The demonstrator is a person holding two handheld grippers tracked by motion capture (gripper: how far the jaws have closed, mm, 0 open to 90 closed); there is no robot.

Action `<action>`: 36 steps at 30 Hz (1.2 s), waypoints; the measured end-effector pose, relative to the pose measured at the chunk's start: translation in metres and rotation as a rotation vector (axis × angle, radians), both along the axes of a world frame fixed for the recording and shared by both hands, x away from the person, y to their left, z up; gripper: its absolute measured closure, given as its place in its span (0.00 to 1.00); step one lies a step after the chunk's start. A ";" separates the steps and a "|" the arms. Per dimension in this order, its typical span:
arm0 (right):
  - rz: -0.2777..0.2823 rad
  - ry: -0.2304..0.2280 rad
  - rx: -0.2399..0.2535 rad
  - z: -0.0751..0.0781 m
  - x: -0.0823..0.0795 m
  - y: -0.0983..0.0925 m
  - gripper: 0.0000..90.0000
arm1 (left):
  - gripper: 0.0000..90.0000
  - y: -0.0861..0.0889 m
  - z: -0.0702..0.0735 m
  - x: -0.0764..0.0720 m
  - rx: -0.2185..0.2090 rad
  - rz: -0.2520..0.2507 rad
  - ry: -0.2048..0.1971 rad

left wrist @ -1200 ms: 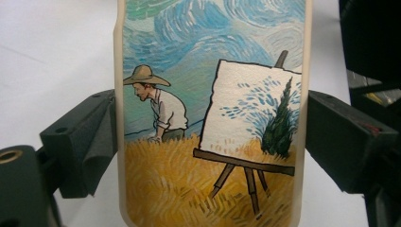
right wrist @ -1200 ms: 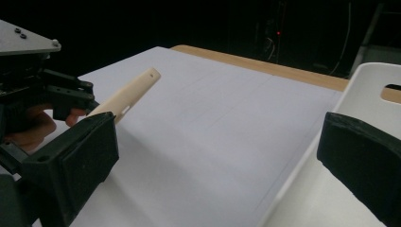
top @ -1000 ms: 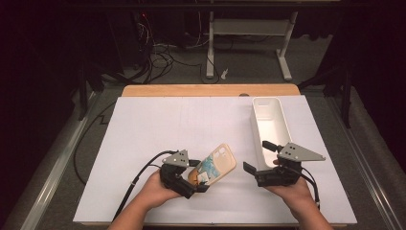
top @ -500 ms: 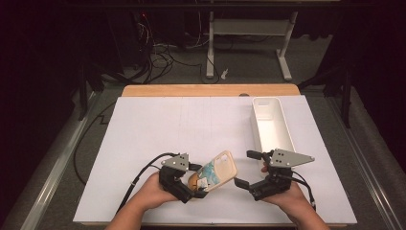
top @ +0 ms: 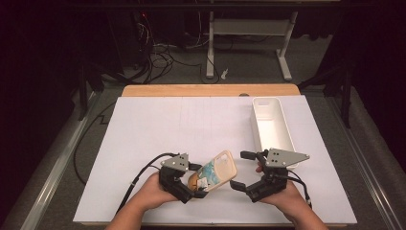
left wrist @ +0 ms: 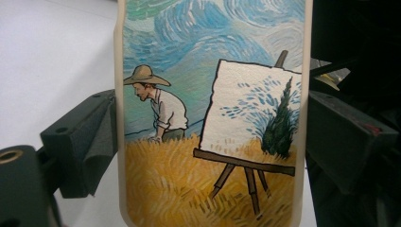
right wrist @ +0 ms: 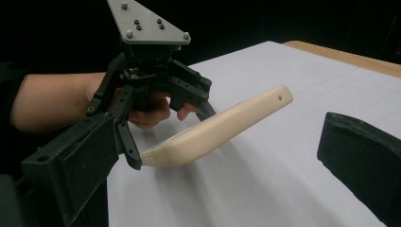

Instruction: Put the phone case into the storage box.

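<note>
Cream phone case (top: 216, 171) angled up-right

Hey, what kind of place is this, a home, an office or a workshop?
Most likely a lab or a recording studio, not a home. A white-covered table stands against a dark backdrop, loose cables lie on the floor behind it, and a person works a phone case with a hand-held gripper in each hand.

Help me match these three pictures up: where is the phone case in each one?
High view: phone case, bottom centre, tilted, held by the left tongs.
Left gripper view: case upright mid-frame, painted side facing the camera.
Right gripper view: case centre, cream edge on.
Shared landmark: white table.
</note>
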State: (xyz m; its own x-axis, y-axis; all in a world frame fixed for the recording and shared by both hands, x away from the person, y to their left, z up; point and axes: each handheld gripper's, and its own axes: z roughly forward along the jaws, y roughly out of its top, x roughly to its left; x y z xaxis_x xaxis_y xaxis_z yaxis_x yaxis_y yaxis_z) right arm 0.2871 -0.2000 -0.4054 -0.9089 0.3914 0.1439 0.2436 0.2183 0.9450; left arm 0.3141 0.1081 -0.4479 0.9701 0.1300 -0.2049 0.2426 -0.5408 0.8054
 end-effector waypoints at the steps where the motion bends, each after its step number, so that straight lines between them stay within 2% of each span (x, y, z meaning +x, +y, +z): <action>1: 0.001 0.000 0.001 0.000 0.000 0.000 0.00 | 0.13 0.000 0.000 0.000 -0.002 -0.007 0.001; 11: 0.046 0.022 -0.003 -0.002 0.000 0.004 0.00 | 0.13 -0.001 0.002 -0.004 -0.013 -0.075 0.004; 36: 0.094 0.034 -0.001 -0.004 0.000 0.011 0.00 | 0.13 -0.003 0.002 -0.007 -0.019 -0.105 0.010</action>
State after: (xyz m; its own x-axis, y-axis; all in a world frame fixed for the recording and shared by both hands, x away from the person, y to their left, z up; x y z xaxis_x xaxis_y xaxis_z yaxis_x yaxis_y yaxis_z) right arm 0.2874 -0.1887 -0.4091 -0.9364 0.3047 0.1744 0.2535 0.2431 0.9363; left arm 0.3070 0.1047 -0.4463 0.9761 0.0239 -0.2159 0.1934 -0.5485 0.8134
